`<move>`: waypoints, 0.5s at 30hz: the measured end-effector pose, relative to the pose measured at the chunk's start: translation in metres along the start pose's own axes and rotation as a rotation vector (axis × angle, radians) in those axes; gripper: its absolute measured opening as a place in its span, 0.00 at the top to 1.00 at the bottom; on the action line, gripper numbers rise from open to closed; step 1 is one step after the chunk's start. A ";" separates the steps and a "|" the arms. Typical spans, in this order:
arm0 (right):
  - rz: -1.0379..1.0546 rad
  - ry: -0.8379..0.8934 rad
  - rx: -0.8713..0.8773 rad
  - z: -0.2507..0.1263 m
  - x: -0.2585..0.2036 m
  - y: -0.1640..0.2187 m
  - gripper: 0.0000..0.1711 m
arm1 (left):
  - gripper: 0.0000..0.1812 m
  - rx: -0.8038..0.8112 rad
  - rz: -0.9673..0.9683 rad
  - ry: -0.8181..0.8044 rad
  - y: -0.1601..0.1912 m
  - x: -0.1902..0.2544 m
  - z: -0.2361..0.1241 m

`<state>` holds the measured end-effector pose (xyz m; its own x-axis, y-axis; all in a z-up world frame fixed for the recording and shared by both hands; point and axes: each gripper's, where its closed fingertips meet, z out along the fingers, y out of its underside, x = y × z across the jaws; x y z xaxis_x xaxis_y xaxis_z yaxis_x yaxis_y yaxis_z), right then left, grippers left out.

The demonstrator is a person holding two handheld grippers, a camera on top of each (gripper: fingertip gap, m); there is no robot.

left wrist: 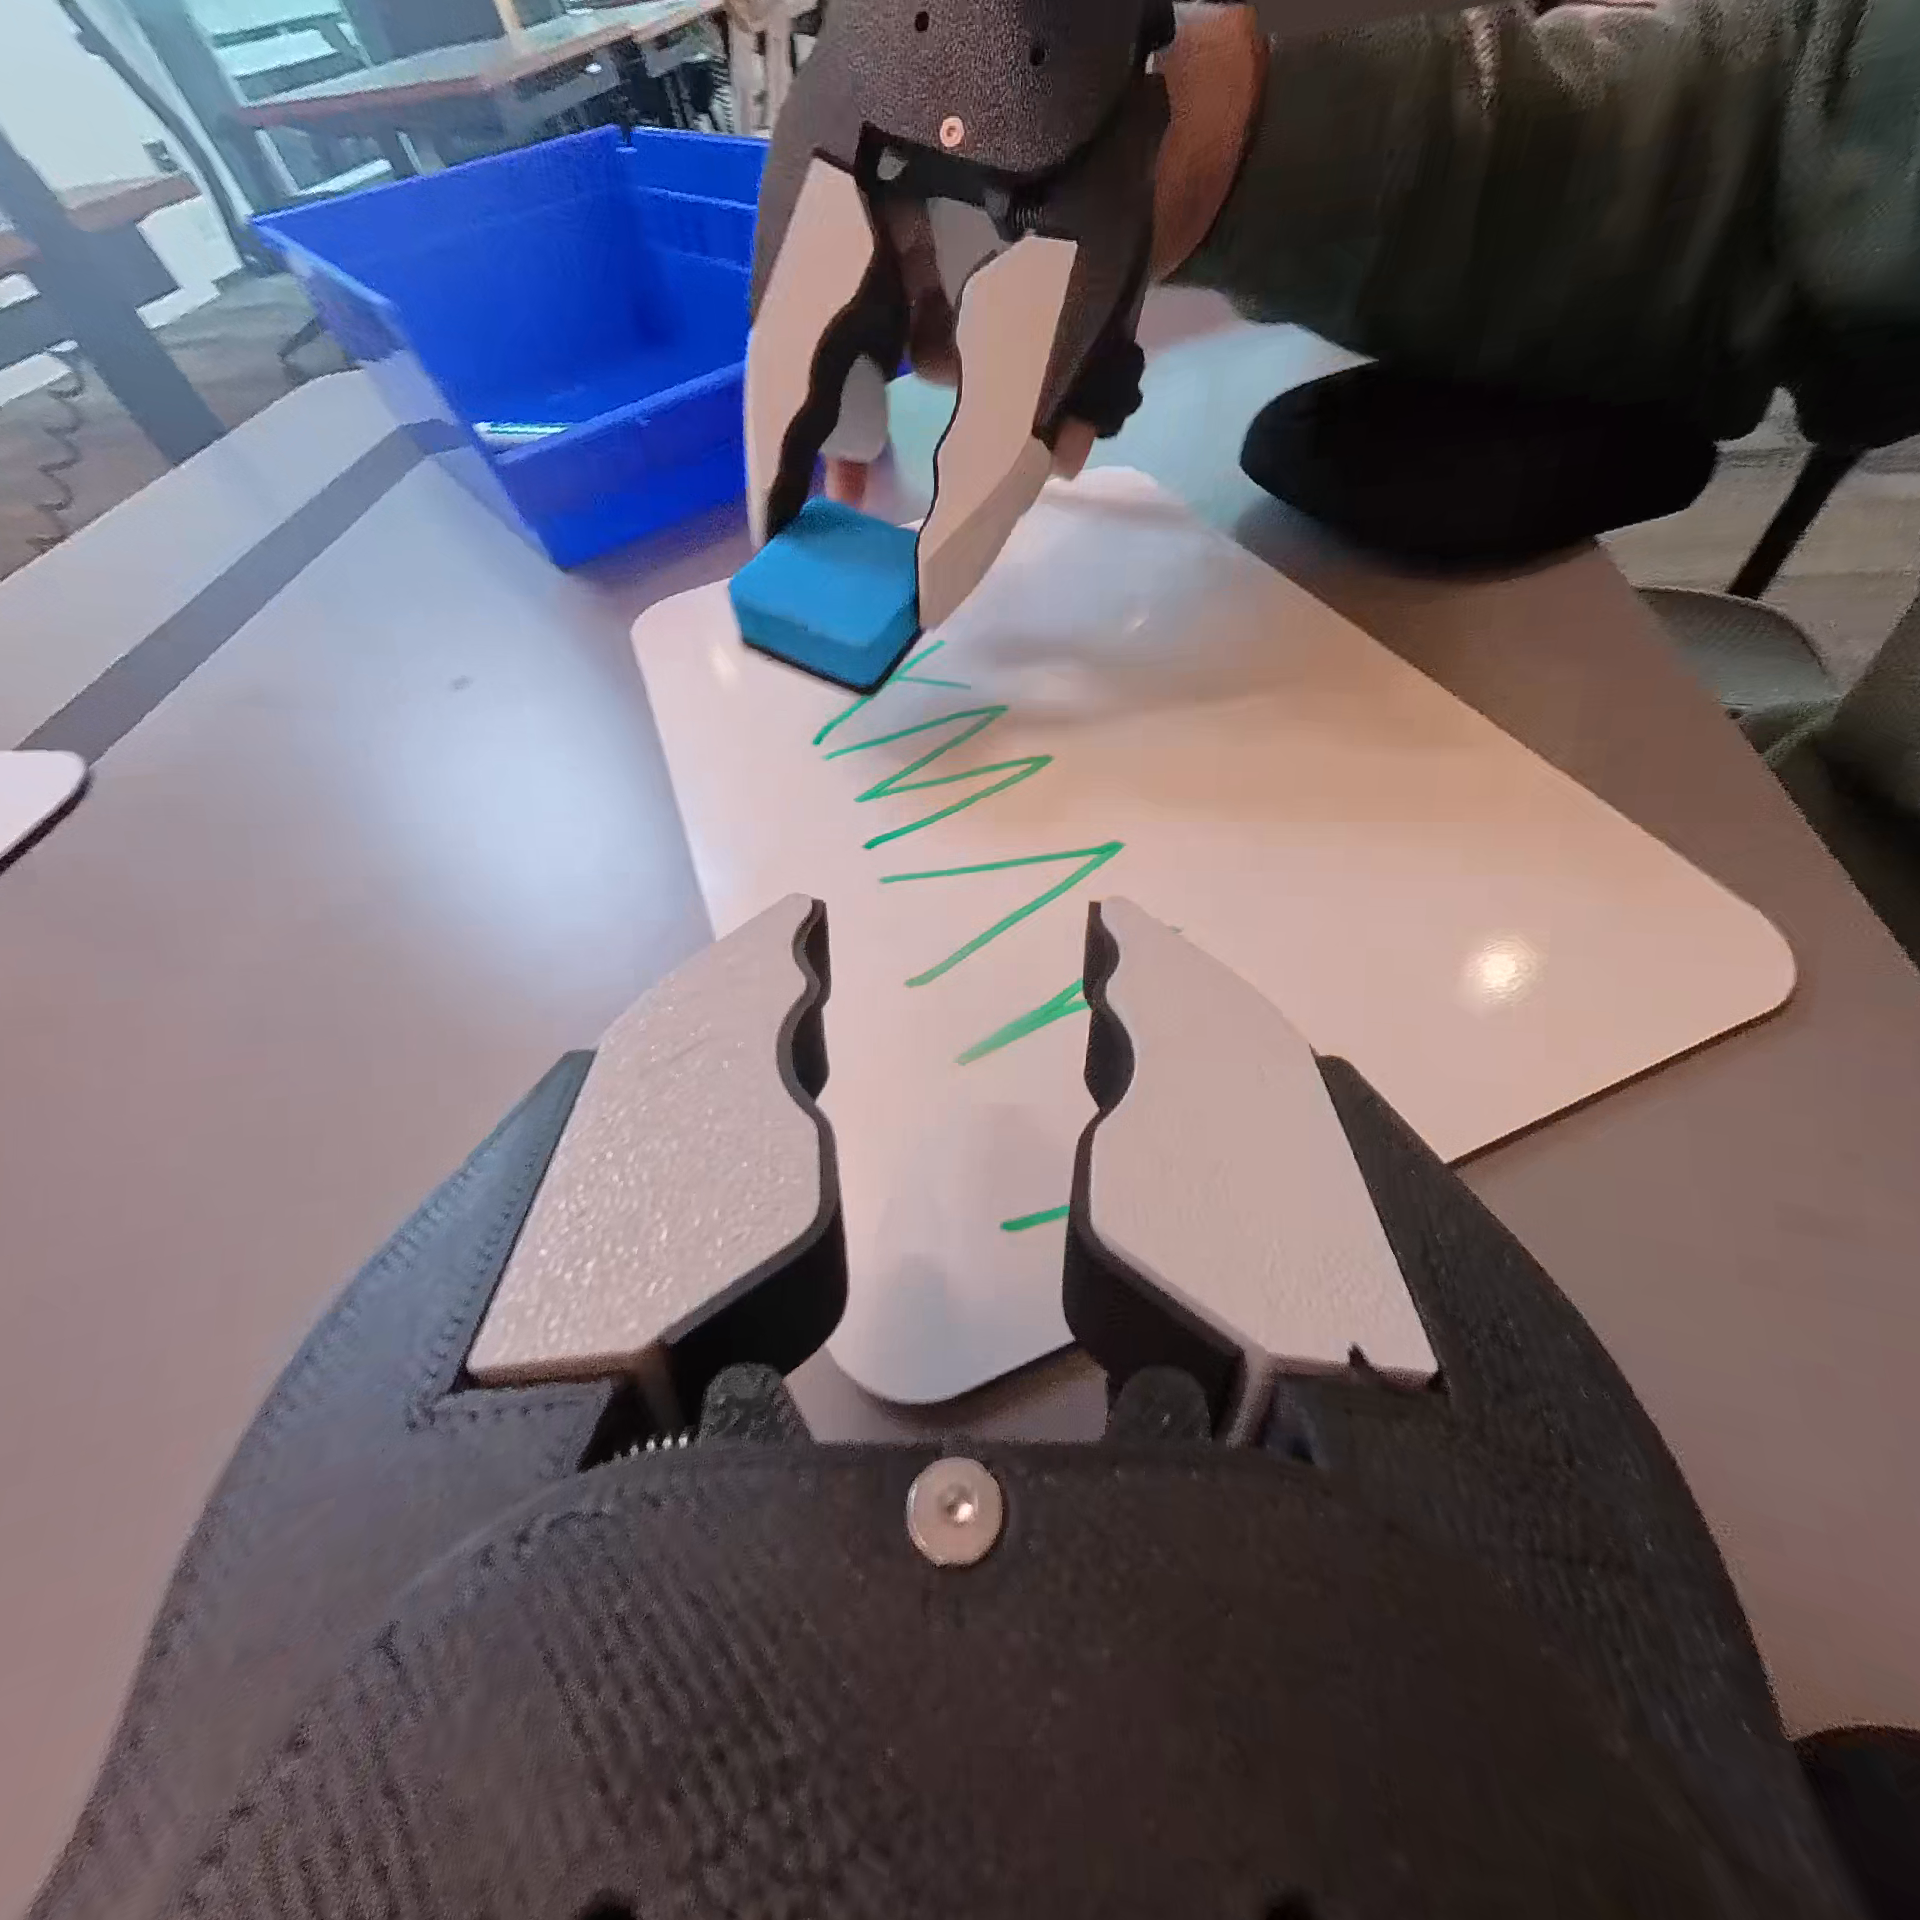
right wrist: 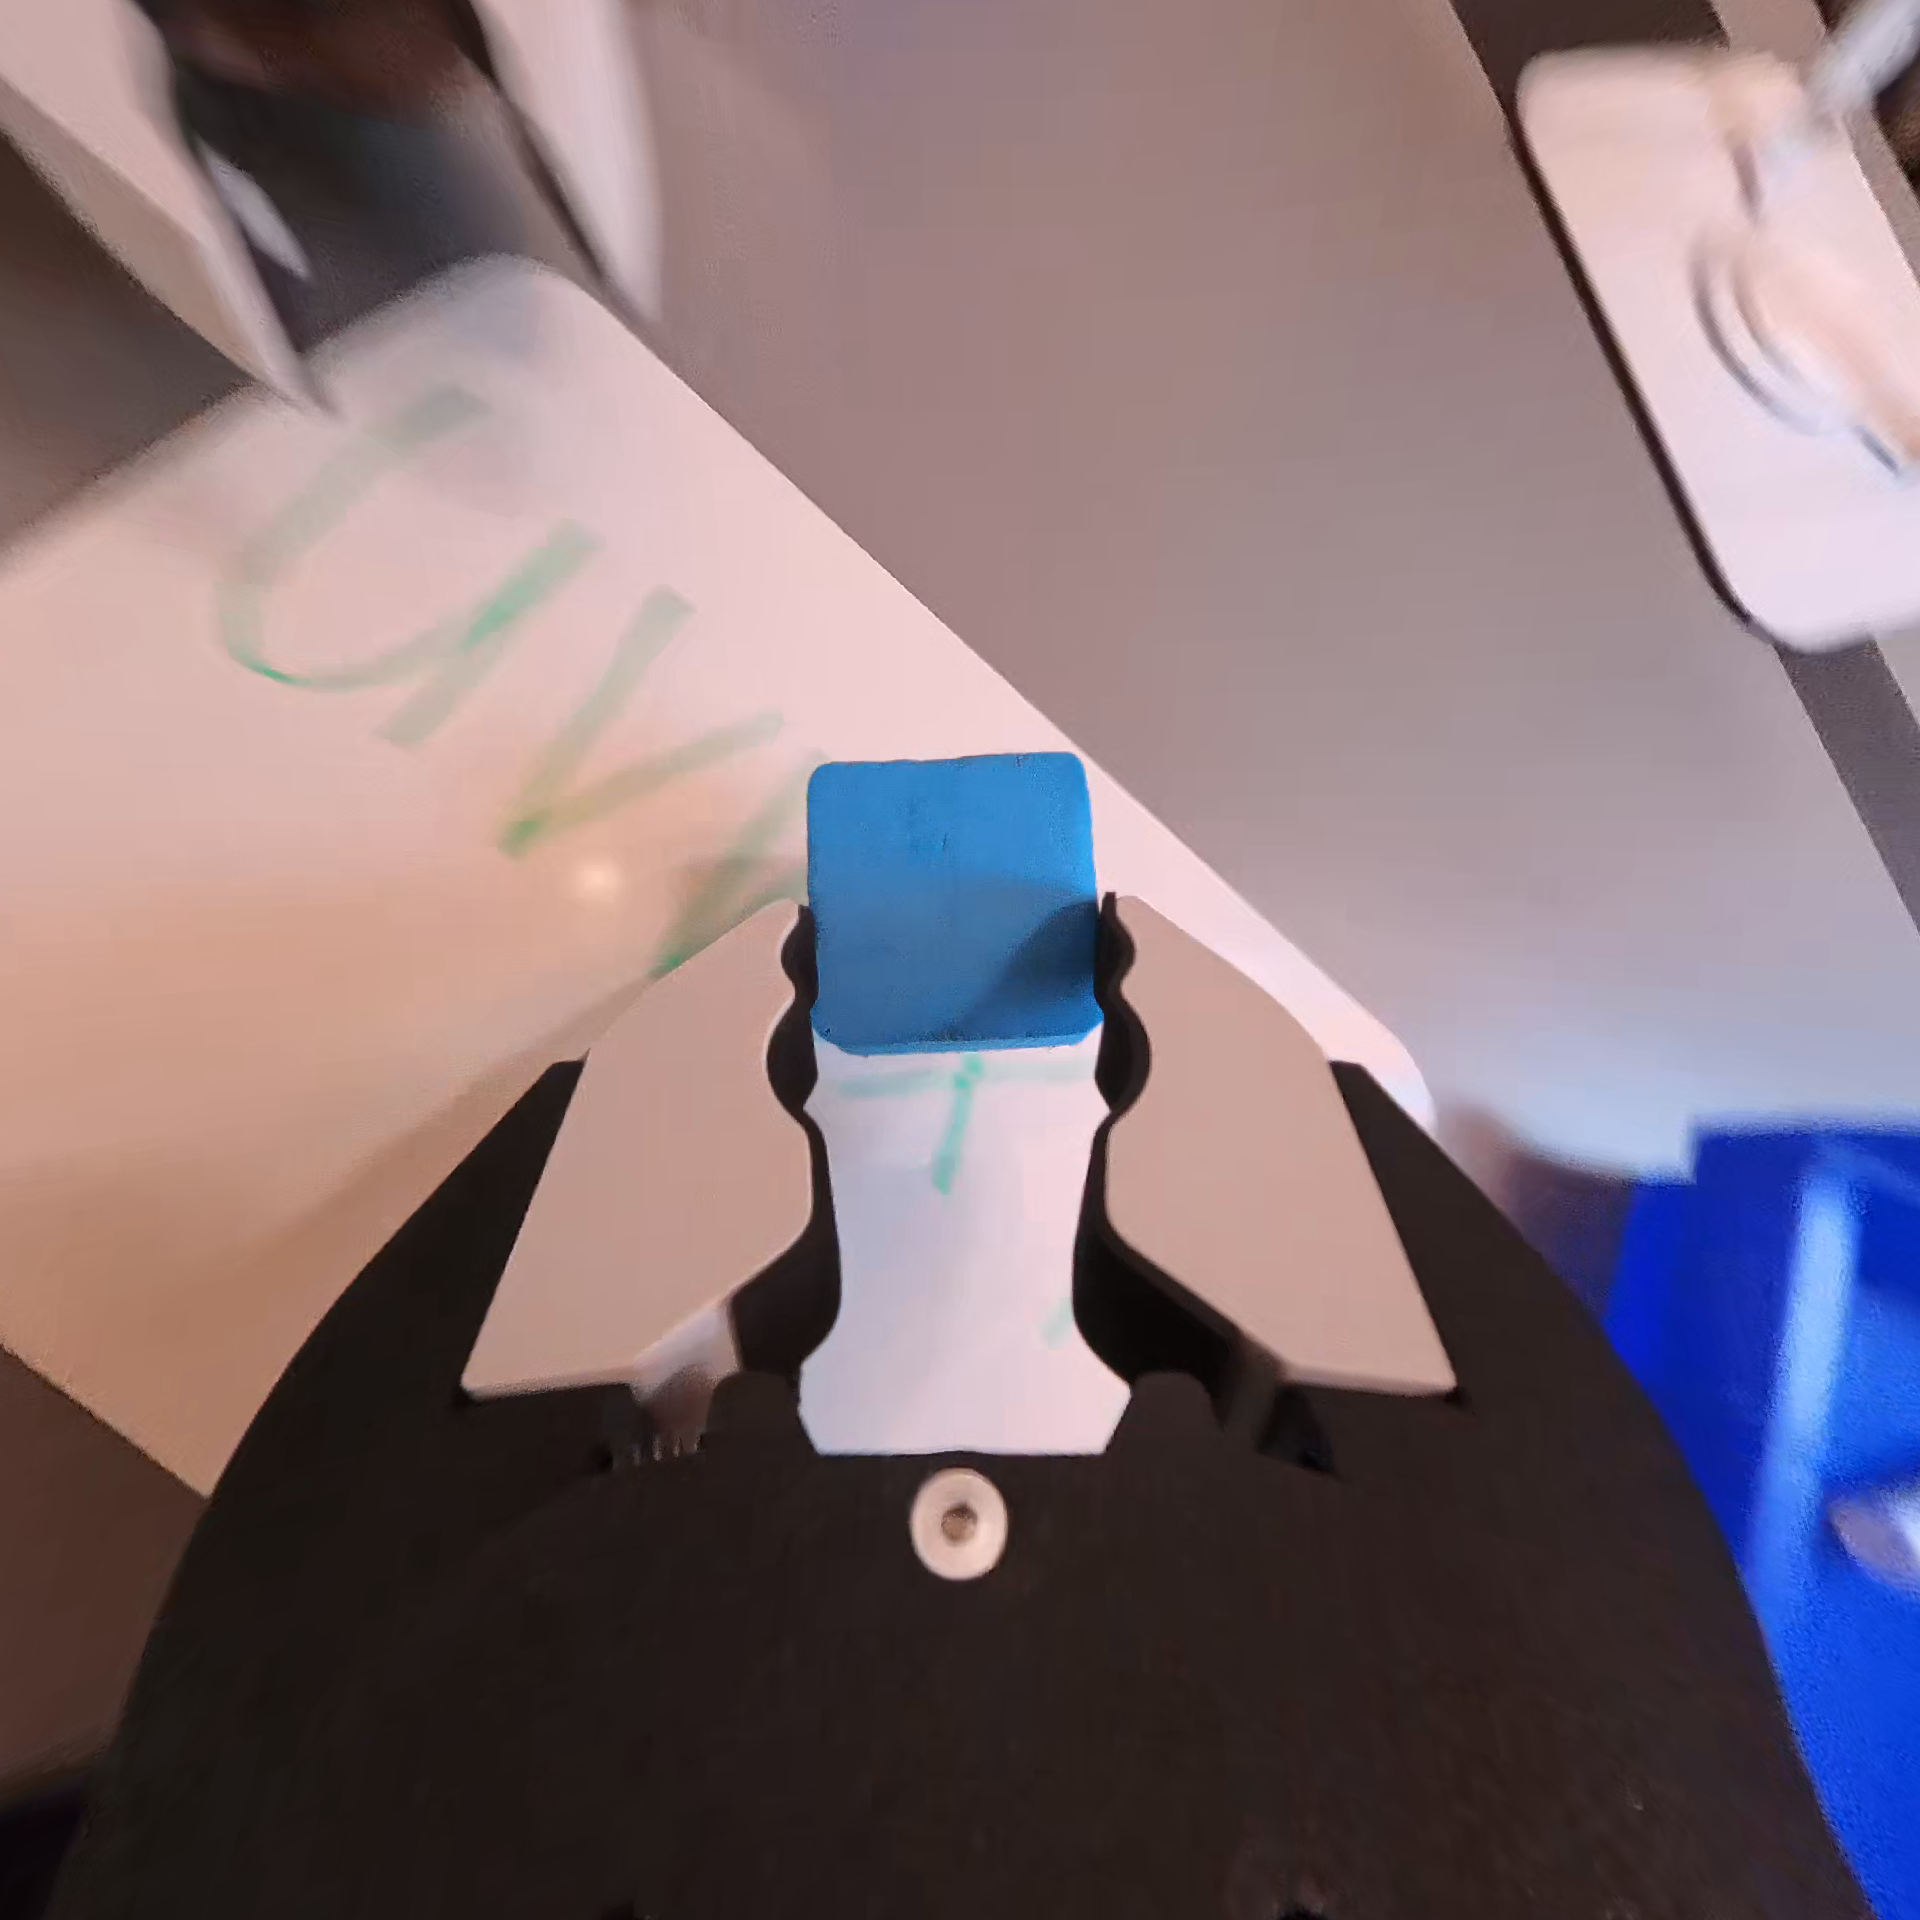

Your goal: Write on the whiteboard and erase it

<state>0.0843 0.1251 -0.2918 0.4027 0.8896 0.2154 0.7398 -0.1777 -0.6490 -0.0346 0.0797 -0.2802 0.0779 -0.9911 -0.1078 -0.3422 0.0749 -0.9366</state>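
A white whiteboard (left wrist: 1351, 831) lies flat on the grey table, with green marker zigzags (left wrist: 977, 790) running along it. My right gripper (left wrist: 852, 566) is shut on a blue eraser (left wrist: 821, 597) and holds it down on the board's far end, at the end of the green marks. In the right wrist view the eraser (right wrist: 951, 883) sits between the tips of the right gripper (right wrist: 953, 914), over the board (right wrist: 208, 935) and its blurred green marks (right wrist: 436, 623). My left gripper (left wrist: 956, 920) is open and empty over the board's near end; the right wrist view shows it blurred (right wrist: 343, 187).
A blue plastic bin (left wrist: 540, 312) stands on the table just beyond the board's far left corner; it also shows in the right wrist view (right wrist: 1818, 1351). A second white board (left wrist: 31, 790) lies at the left edge (right wrist: 1714, 312). A person's dark sleeve (left wrist: 1558, 208) is behind the right gripper. The grippers' ends are close to 12 cm from one another.
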 end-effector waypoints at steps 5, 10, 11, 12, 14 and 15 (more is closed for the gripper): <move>0.179 0.093 -0.173 -0.017 0.042 0.058 0.70 | 0.74 0.019 -0.046 -0.056 0.005 -0.011 -0.012; 0.361 0.051 -0.152 -0.015 0.049 0.086 0.70 | 0.74 0.026 -0.099 -0.063 0.006 -0.019 -0.015; 0.339 0.052 -0.159 -0.016 0.047 0.086 0.69 | 0.74 0.026 -0.103 -0.065 0.006 -0.021 -0.015; 0.312 0.056 -0.171 -0.016 0.046 0.086 0.69 | 0.74 0.022 -0.109 -0.061 0.007 -0.021 -0.015; 0.280 0.057 -0.205 -0.017 0.043 0.089 0.64 | 0.74 0.008 -0.121 -0.042 0.009 -0.021 -0.015; 0.274 0.055 -0.215 -0.017 0.043 0.090 0.61 | 0.75 -0.005 -0.121 -0.038 0.011 -0.021 -0.016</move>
<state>0.1778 0.1404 -0.3280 0.6258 0.7739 0.0973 0.6948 -0.4964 -0.5205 -0.0548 0.0997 -0.2827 0.1543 -0.9880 -0.0068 -0.3329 -0.0455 -0.9418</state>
